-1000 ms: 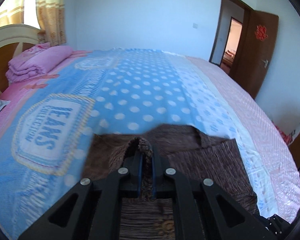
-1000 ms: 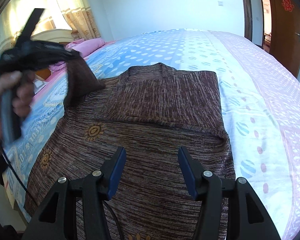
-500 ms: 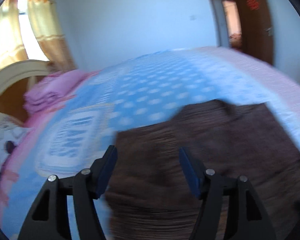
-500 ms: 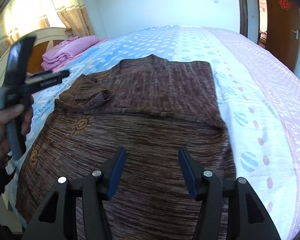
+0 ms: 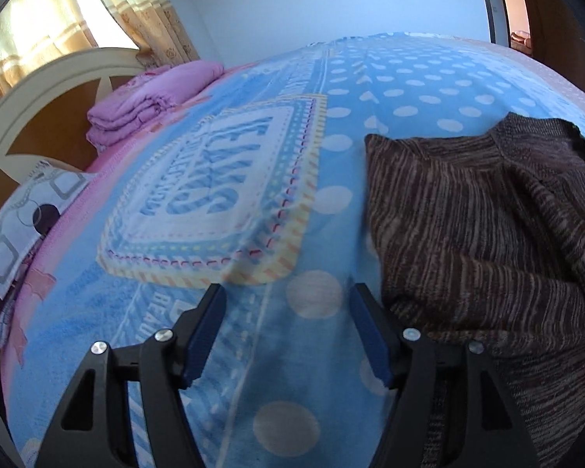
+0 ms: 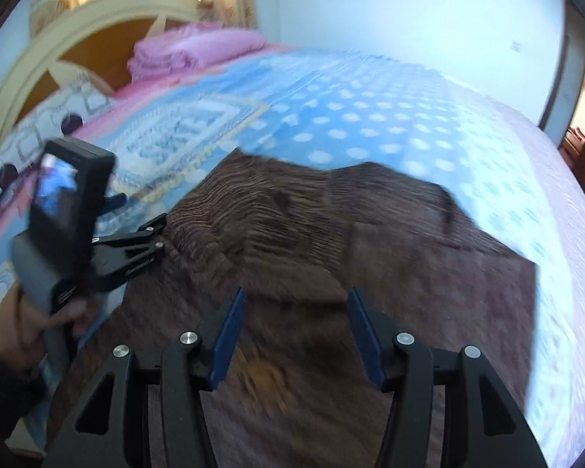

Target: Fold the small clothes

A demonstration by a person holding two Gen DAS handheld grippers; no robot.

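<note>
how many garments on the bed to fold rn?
1: the brown knit sweater lying on the blue dotted blanket, neither gripper holding it. The folded pink bedding by the headboard is not clothing, as far as it shows.

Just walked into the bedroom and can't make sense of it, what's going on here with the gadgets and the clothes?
A person holding a gripper in each hand is folding a brown sweater on the bed. At this moment neither gripper holds anything: the left gripper is open over the blue blanket, beside the sweater's edge, and the right gripper is open above the sweater. The sweater looks partly folded, with its sides turned inward. A folded pink blanket sits by the headboard.
</note>
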